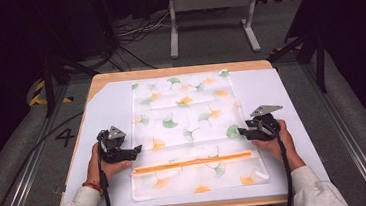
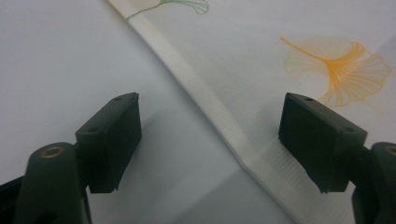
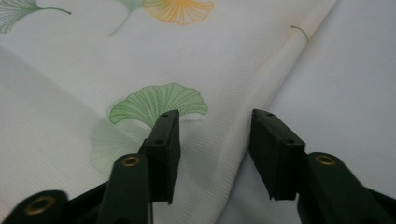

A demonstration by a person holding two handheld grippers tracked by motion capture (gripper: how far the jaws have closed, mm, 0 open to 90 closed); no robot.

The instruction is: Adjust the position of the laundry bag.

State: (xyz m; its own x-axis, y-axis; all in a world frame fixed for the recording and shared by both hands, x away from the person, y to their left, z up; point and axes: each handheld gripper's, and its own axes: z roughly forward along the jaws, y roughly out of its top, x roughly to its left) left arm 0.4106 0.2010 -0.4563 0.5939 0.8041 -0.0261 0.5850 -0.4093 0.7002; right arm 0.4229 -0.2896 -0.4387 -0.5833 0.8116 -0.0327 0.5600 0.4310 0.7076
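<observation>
A sheer white cloth (image 1: 187,117) printed with green and orange ginkgo leaves lies flat on the table. Its near part is folded, with an orange stripe (image 1: 191,162) running across it. My left gripper (image 1: 136,151) rests at the cloth's left edge. In the left gripper view it (image 2: 210,119) stands open, its jaws either side of the hem (image 2: 205,107) without touching it. My right gripper (image 1: 240,132) is at the cloth's right edge. In the right gripper view it (image 3: 215,128) is open, with the slightly raised edge of the cloth (image 3: 140,60) between its jaws.
A white sheet (image 1: 106,114) covers the wooden table (image 1: 178,71) under the cloth. Behind the table stands a grey metal frame (image 1: 209,0), with cables (image 1: 134,32) on the floor. Metal rails run along both sides of the table.
</observation>
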